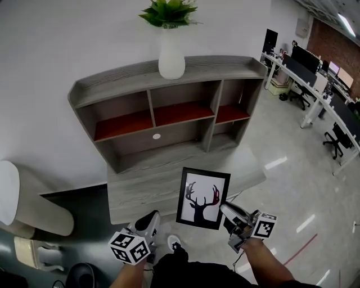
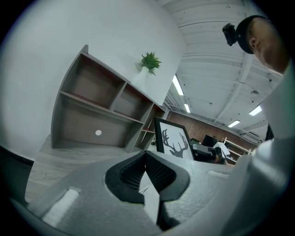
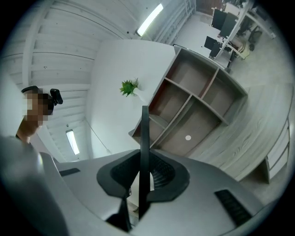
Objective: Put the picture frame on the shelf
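- White wall (image 1: pixel 56 45) behind, pale tiled floor below; head view. A grey shelf (image 1: pixel 140 76) with several open compartments, some with red-brown floors, stands on a grey table (image 1: pixel 140 191) against that wall.
- A white vase (image 1: pixel 171 56) with a green plant (image 1: pixel 169 12) sits on the top board, near its middle.
- The picture frame (image 1: pixel 202 197), black with a deer silhouette, is in the air over the table's front edge, upright and facing the camera, well short of the shelf.
- The right gripper (image 1: pixel 228 211) grips it at the lower right edge. The left gripper (image 1: pixel 151 216) hangs low beside the frame and does not touch it.
- Judgement: pickup is done. The carry to the shelf, the placing and the release are left.
- Other things: a beige chair (image 1: pixel 34 208) at the left, and office desks (image 1: pixel 315 84) with monitors and chairs far right. Neither is in the path.
- Left gripper view: the jaws are together with nothing between them. The pale patch under the pads is probably floor, though the view is too poor to be sure. The frame (image 2: pixel 175 140) shows beyond, clear of this gripper.
- Right gripper view: the frame (image 3: pixel 145 133) runs edge-on between the pads, clamped narrow on its thin side. The shelf (image 3: pixel 203 97) lies ahead with every visible compartment empty.
- Judgement on obstacles: the vase takes the middle of the top board, so a spot up there means going beside it. The uprights limit the width of the compartments.
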{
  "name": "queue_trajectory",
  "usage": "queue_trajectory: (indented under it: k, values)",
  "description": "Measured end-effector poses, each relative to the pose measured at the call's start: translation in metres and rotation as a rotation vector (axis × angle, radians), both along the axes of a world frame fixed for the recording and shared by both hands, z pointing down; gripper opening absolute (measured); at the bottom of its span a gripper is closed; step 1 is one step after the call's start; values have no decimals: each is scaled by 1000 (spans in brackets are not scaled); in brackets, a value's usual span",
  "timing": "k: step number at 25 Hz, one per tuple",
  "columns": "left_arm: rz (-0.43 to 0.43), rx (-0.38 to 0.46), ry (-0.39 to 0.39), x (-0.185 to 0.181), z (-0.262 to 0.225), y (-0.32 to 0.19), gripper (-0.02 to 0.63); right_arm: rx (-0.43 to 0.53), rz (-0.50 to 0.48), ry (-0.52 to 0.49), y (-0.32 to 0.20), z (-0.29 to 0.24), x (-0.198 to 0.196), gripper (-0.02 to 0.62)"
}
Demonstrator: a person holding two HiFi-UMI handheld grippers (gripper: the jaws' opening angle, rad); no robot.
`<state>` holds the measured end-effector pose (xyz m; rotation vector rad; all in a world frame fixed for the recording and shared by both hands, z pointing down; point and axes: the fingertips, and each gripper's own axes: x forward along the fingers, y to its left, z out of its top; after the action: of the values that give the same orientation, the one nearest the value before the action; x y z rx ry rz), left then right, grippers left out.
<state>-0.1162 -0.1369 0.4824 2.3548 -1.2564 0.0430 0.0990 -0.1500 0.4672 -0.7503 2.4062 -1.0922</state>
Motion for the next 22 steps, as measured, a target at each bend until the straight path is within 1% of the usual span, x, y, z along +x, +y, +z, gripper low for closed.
queue_trajectory:
  k: [6,10,12,16,22]
  values:
    - [24,25,0,-20,-12,-69,9,35,16,17,-68,-15,-22,71]
    - [33,34,3,-35,-15,-103,9,41,28,15,-108,-19,-34,71]
    - [35,43,-1,-42,-16,-118,9,59,40,15,-129,-25,-38,71]
    - [8,45,-9,-61,-16,-141,9,94,67,10,-171,-36,-40,71]
    - [-31,30,-27,-66,-11,-153,9,160,67,36,-234,-60,-35,71]
